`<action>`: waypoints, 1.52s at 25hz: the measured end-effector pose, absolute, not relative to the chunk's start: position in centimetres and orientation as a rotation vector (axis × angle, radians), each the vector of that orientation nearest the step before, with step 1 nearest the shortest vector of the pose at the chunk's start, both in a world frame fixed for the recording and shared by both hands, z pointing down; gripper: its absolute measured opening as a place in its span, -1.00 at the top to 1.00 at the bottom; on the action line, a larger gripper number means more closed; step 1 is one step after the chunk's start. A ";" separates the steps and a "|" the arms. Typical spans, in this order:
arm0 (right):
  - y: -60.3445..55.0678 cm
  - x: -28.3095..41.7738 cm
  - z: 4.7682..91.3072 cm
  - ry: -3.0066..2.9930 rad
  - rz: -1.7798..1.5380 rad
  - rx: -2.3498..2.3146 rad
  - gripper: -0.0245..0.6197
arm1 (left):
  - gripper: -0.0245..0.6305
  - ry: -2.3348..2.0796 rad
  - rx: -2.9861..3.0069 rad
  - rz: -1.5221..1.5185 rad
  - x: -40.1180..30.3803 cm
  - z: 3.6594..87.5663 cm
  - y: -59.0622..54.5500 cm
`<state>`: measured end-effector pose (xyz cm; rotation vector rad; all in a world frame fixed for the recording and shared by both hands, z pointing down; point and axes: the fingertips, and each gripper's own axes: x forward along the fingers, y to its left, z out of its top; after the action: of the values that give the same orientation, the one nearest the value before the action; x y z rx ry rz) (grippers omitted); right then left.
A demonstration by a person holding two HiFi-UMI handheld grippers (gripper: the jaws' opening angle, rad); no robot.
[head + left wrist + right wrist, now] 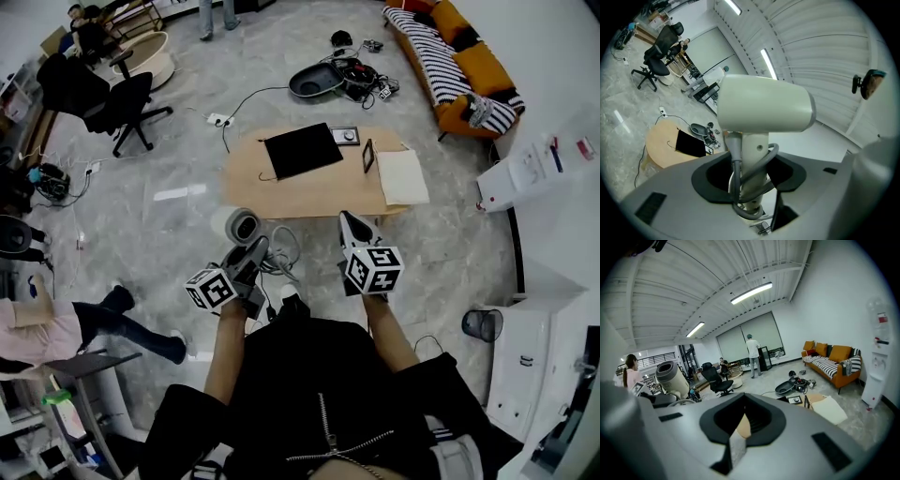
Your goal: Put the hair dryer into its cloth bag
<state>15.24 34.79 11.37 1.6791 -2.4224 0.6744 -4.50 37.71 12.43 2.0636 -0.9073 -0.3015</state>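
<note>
The right gripper [740, 427] has its 2 jaws pressed together, with nothing between them. Close by on its left, the pale barrel of the hair dryer [672, 379] tilts upward with its open end showing. Ahead and slightly left stands a black office chair [717, 379]. Well beyond it, a person [752, 352] stands at the big window. Ahead to the right, a pale sheet [828, 409] lies on a low wooden table [812, 397]. Past that is an orange sofa [832, 363] with a striped cover. 2 strip lights [751, 293] glow overhead.
</note>
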 end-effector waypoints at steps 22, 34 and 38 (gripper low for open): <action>29.2 8.3 12.4 -2.337 0.645 1.681 0.89 | 0.25 -0.885 2.038 -0.249 -11.5 15.5 30.7; 25.1 6.4 13.7 -2.362 0.684 1.613 0.89 | 0.25 -0.915 2.006 -0.254 -12.5 16.0 27.5; 22.9 6.1 13.9 -2.380 0.689 1.601 0.89 | 0.25 -0.935 2.005 -0.238 -12.6 16.2 25.8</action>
<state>6.13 22.85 13.92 1.6014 -2.3800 0.6894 -12.59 25.77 16.17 2.0048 -0.9346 -0.2381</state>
